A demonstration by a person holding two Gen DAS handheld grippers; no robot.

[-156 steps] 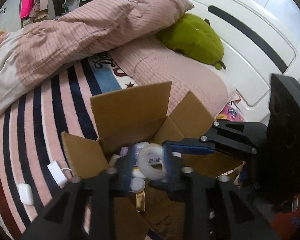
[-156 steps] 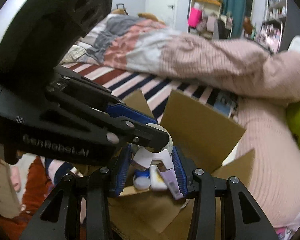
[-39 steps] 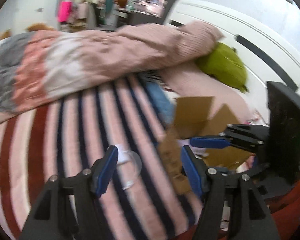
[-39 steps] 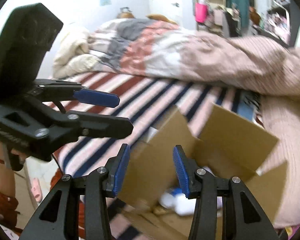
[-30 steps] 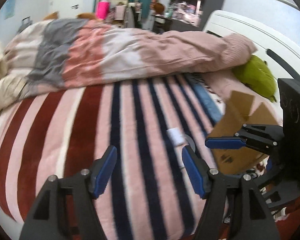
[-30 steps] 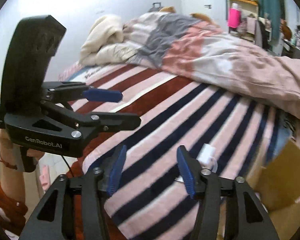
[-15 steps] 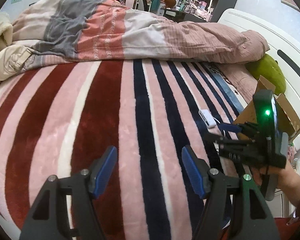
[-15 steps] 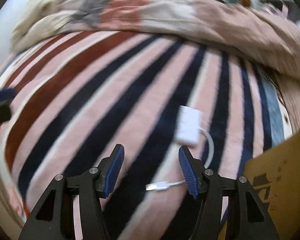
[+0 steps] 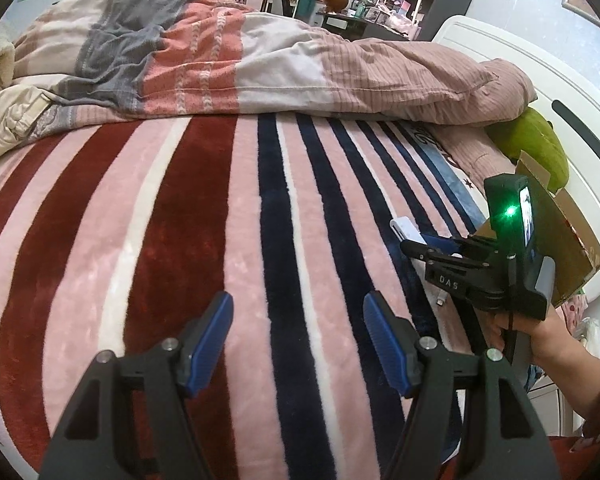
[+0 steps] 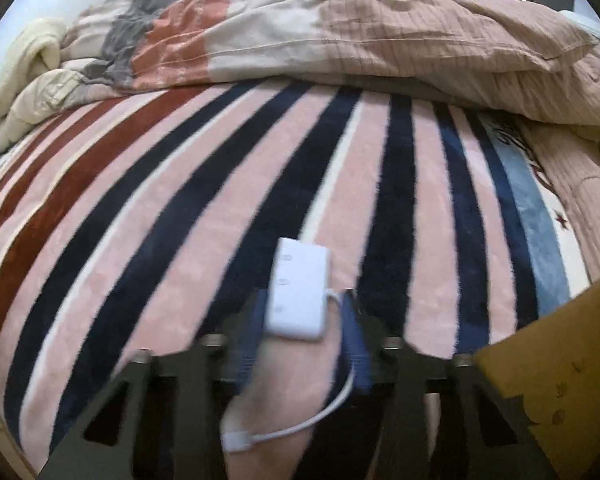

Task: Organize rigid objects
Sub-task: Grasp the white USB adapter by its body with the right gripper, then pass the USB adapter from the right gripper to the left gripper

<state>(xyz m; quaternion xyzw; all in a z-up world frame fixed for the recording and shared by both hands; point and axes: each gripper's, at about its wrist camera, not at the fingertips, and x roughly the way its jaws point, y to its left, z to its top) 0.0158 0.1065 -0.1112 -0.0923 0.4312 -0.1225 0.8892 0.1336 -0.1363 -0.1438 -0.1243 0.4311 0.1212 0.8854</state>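
A white USB hub (image 10: 300,290) with a short white cable (image 10: 300,426) lies on the striped blanket (image 10: 160,220). My right gripper (image 10: 305,304) is open, its blue fingers on either side of the hub's near end, close to its sides. From the left wrist view the hub (image 9: 406,229) shows just past the right gripper (image 9: 416,245). My left gripper (image 9: 298,330) is open and empty above the blanket, left of the hub. The cardboard box (image 10: 556,364) stands at the right and also shows in the left wrist view (image 9: 562,236).
A bunched pink and grey duvet (image 9: 228,52) lies along the far side of the bed. A green plush toy (image 9: 534,144) rests by the white headboard (image 9: 548,92). Shelves and a desk stand beyond the bed.
Both grippers left the box, where they were shut on small items, and now are open. The right gripper has moved down so its fingers flank the white hub. The left has swung left.
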